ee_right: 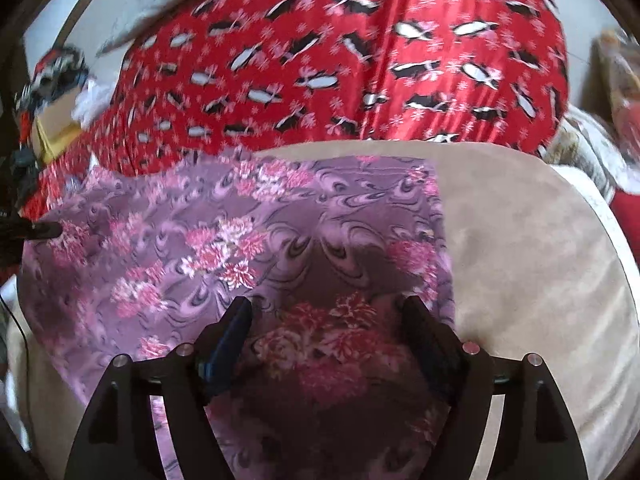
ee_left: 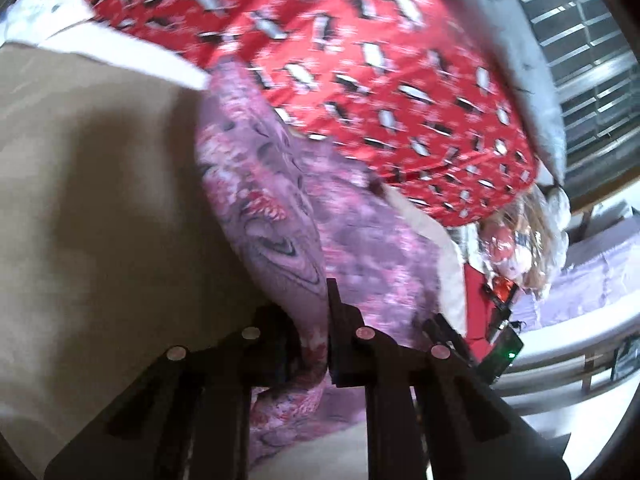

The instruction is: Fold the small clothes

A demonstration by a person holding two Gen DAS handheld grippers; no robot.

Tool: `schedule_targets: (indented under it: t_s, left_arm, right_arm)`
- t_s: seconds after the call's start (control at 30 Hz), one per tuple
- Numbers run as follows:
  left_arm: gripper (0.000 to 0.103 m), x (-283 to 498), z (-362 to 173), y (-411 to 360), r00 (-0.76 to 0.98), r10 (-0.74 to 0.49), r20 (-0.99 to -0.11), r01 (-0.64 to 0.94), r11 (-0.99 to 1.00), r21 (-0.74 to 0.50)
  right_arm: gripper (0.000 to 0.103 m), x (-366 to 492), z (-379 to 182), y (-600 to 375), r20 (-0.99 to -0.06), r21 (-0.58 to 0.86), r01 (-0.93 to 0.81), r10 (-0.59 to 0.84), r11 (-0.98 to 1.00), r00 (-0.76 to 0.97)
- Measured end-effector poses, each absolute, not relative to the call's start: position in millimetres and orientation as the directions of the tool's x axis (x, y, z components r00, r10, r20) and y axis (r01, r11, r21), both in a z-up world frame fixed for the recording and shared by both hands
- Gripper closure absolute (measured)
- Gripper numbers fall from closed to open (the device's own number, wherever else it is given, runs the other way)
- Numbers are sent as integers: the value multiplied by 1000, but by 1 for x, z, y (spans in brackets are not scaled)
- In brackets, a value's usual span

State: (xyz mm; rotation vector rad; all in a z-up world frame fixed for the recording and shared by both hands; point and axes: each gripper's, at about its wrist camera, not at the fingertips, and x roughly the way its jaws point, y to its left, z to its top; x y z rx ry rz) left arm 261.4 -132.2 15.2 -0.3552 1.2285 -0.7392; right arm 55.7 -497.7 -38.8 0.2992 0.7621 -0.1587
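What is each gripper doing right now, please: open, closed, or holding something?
Left gripper: closed on the purple floral cloth.
Right gripper: open, fingers spread over the same cloth, holding nothing.

Motion blur smears the red penguin-print fabric (ee_left: 360,60) beyond both grippers. Purple floral cloth (ee_right: 240,240) runs off the frame's bottom edge under the right gripper (ee_right: 324,312). Clutter right of the left gripper (ee_left: 310,320): unreadable.

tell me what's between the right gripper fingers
In the right wrist view, the right gripper is open, and the purple floral cloth lies in the gap between its fingers, spread on the beige surface. Nothing else sits there.
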Motion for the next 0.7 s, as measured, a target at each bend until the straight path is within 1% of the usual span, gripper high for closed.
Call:
schedule_targets:
  t_s: [0.07, 0.2, 0.3, 0.33, 0.37, 0.5, 0.7]
  left_arm:
    - [92, 255, 27, -148, 142, -683, -717, 333, 715, -615]
    - [92, 238, 40, -182, 137, -671, -729, 361, 719, -594]
    - [92, 228, 43, -208, 129, -653, -746, 368, 730, -575]
    - [92, 225, 43, -215, 126, -646, -753, 371, 735, -568]
    - [92, 222, 43, -221, 121, -641, -757, 374, 736, -564]
    - [92, 209, 39, -255, 105, -611, -785, 404, 747, -528]
    - [92, 195, 13, -306, 71, -549, -833, 441, 767, -467]
  right_arm:
    - [24, 46, -34, -507, -689, 247, 272, -29, 930, 724]
    - [24, 32, -32, -523, -685, 247, 293, -48, 924, 727]
    - [21, 33, -54, -531, -734, 253, 294, -16, 922, 679]
    - [21, 29, -60, -532, -714, 265, 284, -10, 921, 701]
    - [21, 24, -60, -531, -686, 276, 278, -14, 920, 727]
    - [19, 25, -60, -529, -688, 267, 274, -17, 924, 726]
    - [18, 22, -62, -534, -662, 310, 258, 13, 915, 749]
